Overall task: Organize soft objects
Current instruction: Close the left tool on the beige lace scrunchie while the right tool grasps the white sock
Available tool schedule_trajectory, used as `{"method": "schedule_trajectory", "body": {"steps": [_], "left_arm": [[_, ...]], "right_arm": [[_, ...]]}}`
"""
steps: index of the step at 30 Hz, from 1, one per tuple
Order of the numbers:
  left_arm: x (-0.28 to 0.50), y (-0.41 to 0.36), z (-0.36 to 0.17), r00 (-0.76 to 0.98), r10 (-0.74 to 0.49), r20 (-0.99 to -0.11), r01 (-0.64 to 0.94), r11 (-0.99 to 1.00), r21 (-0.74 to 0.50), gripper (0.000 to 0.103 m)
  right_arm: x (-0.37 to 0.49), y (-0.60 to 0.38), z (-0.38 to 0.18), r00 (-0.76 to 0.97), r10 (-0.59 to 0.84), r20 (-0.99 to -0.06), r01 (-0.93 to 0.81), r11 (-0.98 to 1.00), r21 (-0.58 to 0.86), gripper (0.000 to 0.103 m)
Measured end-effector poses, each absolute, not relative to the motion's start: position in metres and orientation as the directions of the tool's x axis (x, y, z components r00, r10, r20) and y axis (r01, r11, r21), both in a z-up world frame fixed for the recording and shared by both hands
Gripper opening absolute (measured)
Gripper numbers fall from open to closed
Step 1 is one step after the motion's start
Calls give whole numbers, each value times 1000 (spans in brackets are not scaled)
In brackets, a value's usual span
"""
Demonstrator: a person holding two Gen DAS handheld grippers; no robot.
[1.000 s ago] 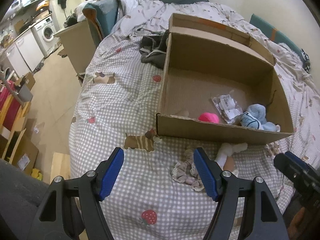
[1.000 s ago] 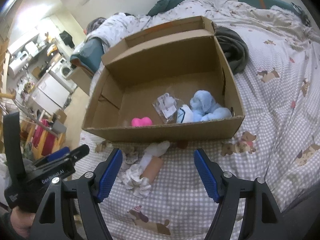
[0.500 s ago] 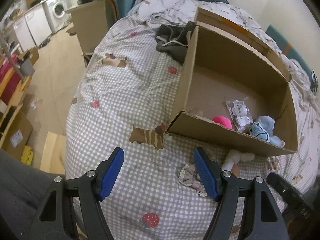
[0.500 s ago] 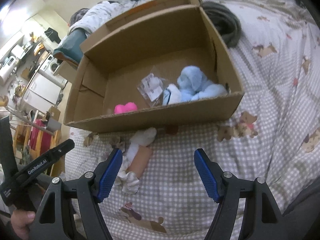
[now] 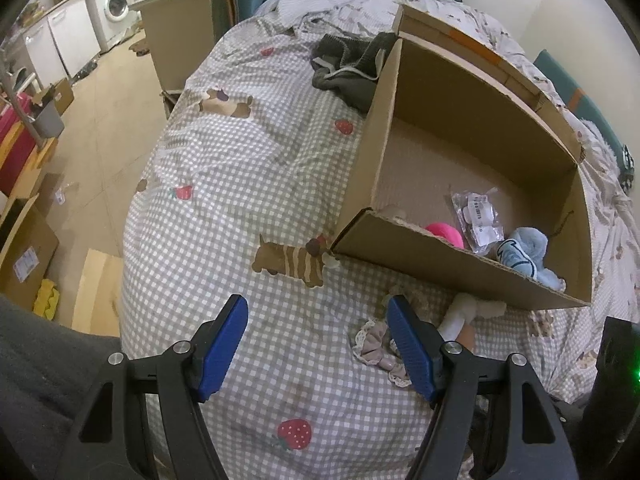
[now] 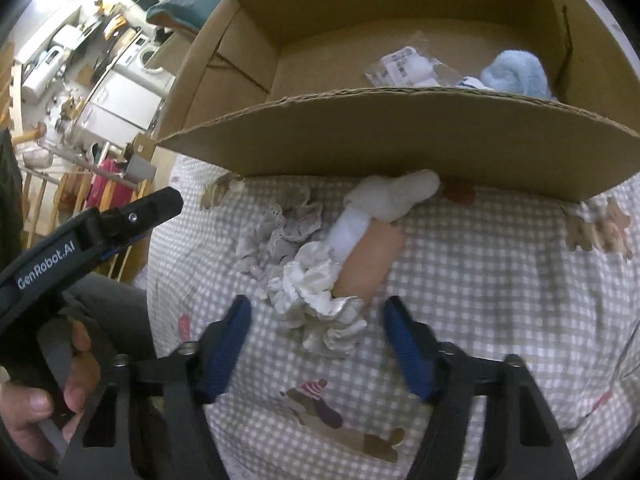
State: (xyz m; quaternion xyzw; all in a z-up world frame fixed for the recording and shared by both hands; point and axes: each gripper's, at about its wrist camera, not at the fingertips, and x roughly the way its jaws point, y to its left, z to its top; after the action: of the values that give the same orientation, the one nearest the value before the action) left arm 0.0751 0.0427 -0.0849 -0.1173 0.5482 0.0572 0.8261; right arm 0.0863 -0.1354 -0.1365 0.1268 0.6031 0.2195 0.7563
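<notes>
Checked bedspread [image 6: 500,280], white scrunchie [image 6: 320,304] just ahead of open right tool [image 6: 318,344]

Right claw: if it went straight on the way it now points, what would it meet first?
Most likely the white scrunchie, which lies on the bedspread just ahead of the open right claw, with the peach roll right behind it. Depth is hard to judge through the fisheye.

The cardboard box [image 6: 400,140] wall blocks passage beyond the white scrunchie [image 6: 320,296].
</notes>
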Motion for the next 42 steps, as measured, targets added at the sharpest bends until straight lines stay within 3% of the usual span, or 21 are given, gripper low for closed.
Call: {"method": "schedule_trajectory", "body": {"steps": [1, 2, 6, 18, 24, 31, 34, 36, 37, 38, 42], "left_arm": [[76, 44, -86, 385, -37, -922, -224, 966, -132, 70], [77, 44, -89, 372, -44, -927, -226, 964, -137, 70], [78, 45, -96, 345, -62, -937, -227, 963, -147, 69], [86, 22, -121, 249, -135, -959, -137, 975, -173, 69], [90, -10, -130, 210, -160, -965, 4, 987, -163, 69], [98, -13, -150, 161, -134, -978, 6, 991, -135, 66], [103, -3, -153, 164, -155, -974, -40, 986, -163, 54], [104, -1, -152, 166, -163, -973, -39, 984, -172, 32], [103, 0, -151, 168, -169, -971, -31, 984, -176, 27], [102, -2, -149, 171, -186, -967, -17, 981, -192, 11], [95, 1, -133, 199, -216, -956, 10, 976, -219, 8]], "right_arm": [[86, -134, -137, 170, 493, -853, -185, 867, 463, 51], [85, -133, -136, 166, 496, -852, -190, 864, 466, 36], [82, -136, -129, 188, 491, -851, -209, 866, 454, 16], [56, -190, -68, 456, 496, -739, -135, 860, 493, 15], [60, -195, -73, 456, 500, -736, -97, 850, 517, 15], [61, -192, -76, 451, 497, -742, -106, 855, 508, 15], [60, -191, -76, 450, 497, -742, -109, 855, 507, 15], [61, -191, -76, 447, 501, -741, -110, 853, 510, 15], [62, -190, -77, 447, 499, -742, -110, 854, 508, 15], [63, -189, -77, 447, 498, -743, -111, 855, 506, 15], [63, -189, -79, 444, 495, -747, -109, 857, 503, 15]]}}
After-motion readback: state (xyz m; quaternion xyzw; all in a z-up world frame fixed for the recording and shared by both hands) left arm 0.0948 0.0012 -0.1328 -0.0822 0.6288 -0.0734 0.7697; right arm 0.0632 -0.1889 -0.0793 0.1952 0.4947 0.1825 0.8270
